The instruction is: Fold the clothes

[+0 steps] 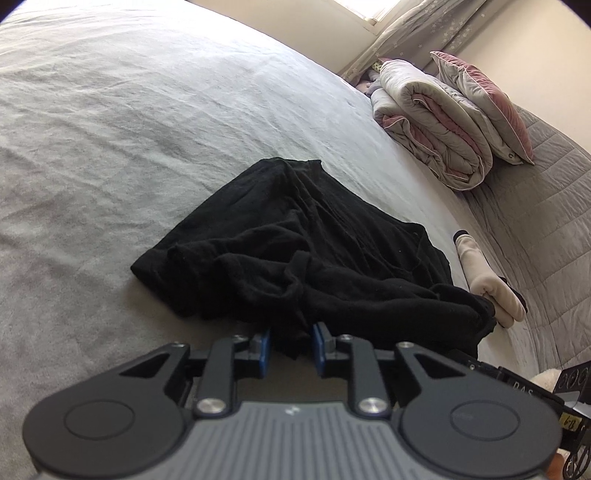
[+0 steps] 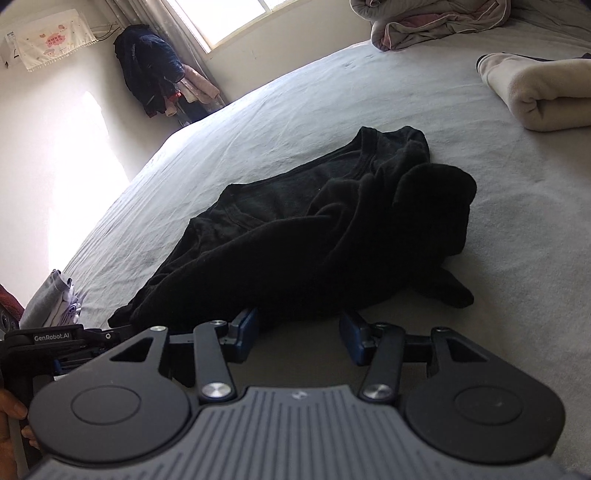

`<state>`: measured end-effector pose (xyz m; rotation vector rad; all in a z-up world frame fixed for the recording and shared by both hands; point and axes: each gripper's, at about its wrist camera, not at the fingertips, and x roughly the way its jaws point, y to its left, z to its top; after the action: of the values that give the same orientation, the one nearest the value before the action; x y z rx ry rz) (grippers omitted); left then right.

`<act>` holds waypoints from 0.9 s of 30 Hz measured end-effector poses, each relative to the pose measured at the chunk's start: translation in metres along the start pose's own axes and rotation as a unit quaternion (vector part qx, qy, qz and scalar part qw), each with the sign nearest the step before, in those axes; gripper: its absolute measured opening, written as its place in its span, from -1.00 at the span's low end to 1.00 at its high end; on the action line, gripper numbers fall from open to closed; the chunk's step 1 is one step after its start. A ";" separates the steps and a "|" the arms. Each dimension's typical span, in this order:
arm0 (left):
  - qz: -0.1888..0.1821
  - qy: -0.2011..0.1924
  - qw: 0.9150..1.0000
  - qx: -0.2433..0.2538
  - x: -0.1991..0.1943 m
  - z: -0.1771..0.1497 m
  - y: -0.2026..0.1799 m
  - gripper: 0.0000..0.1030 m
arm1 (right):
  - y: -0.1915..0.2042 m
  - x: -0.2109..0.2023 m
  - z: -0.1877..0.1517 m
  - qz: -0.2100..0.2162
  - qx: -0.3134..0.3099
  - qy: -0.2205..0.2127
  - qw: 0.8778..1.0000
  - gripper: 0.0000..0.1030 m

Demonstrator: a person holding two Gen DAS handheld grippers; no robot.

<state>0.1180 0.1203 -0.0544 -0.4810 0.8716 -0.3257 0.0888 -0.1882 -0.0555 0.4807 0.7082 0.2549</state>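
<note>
A black garment (image 1: 295, 243) is seen lying crumpled on the bed (image 1: 147, 129), which is covered by a light grey sheet. Its ribbed neckline is turned toward the far side of the bed in the right wrist view (image 2: 332, 221), and the cloth is bunched in thick folds on its right part. The near edge of the garment is pinched between the blue pads of the left gripper (image 1: 291, 345); the jaws are closed on a fold of the black cloth. The right gripper (image 2: 299, 330) is held with its jaws spread apart, just at the near hem of the garment, and no cloth is seen between its pads; whether one pad touches the hem cannot be told.

A folded cream garment (image 2: 546, 92) is placed near the right edge of the sheet, apart from the black garment. A rolled duvet (image 1: 432, 122) in grey and pink and a pink pillow (image 1: 487, 107) are piled at the far end of the bed. Dark clothes (image 2: 151, 70) are hung in the corner of the room, beside a curtain (image 2: 173, 18) and a window (image 2: 236, 18). A small pile of pale cloth (image 2: 55, 299) is seen at the left edge of the bed.
</note>
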 end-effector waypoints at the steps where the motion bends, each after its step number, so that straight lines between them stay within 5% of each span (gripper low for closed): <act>1: -0.002 -0.002 1.000 0.002 0.001 -0.001 -0.001 -0.58 | -0.001 -0.001 0.000 0.004 0.004 -0.005 1.000 -0.10; 5: -0.012 -0.014 1.000 0.011 -0.001 -0.006 -0.011 -0.75 | -0.006 -0.008 0.003 0.020 0.019 -0.024 0.999 -0.73; 7: -0.019 -0.025 0.999 0.015 -0.007 -0.006 -0.016 -0.82 | -0.008 -0.012 0.004 0.028 0.027 -0.034 0.999 -0.85; 19: -0.072 -0.068 0.993 0.059 -0.078 -0.030 -0.057 -0.85 | 0.007 -0.092 0.018 0.065 0.021 -0.093 0.993 -0.93; 27: -0.121 -0.080 0.986 0.080 -0.113 -0.050 -0.082 -0.87 | 0.021 -0.105 0.001 0.076 0.013 -0.039 0.996 -0.70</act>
<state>0.0040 0.0900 0.0348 -0.4563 0.6251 -0.5670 0.0113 -0.2105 0.0142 0.5670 0.5994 0.3673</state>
